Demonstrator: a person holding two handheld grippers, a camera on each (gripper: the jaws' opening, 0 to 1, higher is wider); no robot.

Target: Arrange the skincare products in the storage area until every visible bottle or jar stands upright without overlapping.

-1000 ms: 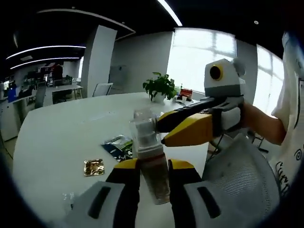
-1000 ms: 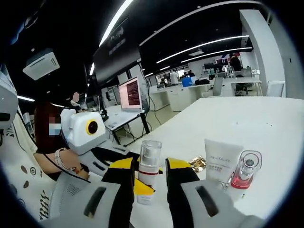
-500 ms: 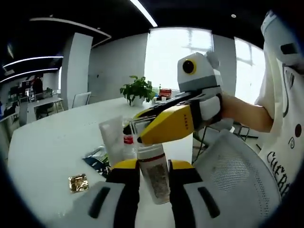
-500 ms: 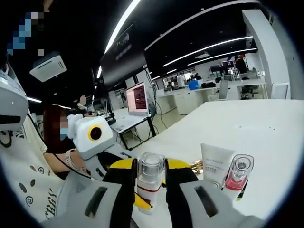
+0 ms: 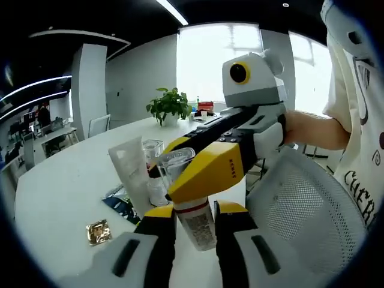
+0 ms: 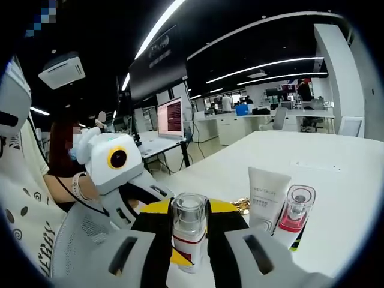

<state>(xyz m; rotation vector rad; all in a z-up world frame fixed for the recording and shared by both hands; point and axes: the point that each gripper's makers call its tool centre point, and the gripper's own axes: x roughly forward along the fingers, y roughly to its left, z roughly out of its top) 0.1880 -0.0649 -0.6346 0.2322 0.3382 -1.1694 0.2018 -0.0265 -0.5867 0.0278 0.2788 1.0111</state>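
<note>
A white pump bottle (image 5: 197,223) with a clear cap and a red band stands upright between my left gripper's (image 5: 195,210) jaws, which are shut on its body. My right gripper (image 5: 168,180) reaches in from the right, its yellow jaws closed around the clear cap. In the right gripper view that same bottle (image 6: 189,231) rises between my right gripper's (image 6: 189,207) jaws, and the left gripper (image 6: 179,257) holds it lower down. A white tube (image 6: 267,191) and a pink bottle (image 6: 294,210) stand upright side by side just to the right. Both also stand behind the held bottle as the tube (image 5: 129,174) and the clear-capped bottle (image 5: 152,150).
A gold foil packet (image 5: 99,231) and a dark sachet (image 5: 120,204) lie on the white table (image 5: 66,180). A potted plant (image 5: 169,105) stands at the far edge. A grey mesh chair (image 5: 306,210) is close on the right. A person's sleeve (image 6: 21,198) is at the left.
The right gripper has moved in from beside the bottle and its jaws have closed over the cap. Both views shifted, so the tube and pink bottle now look nearer.
</note>
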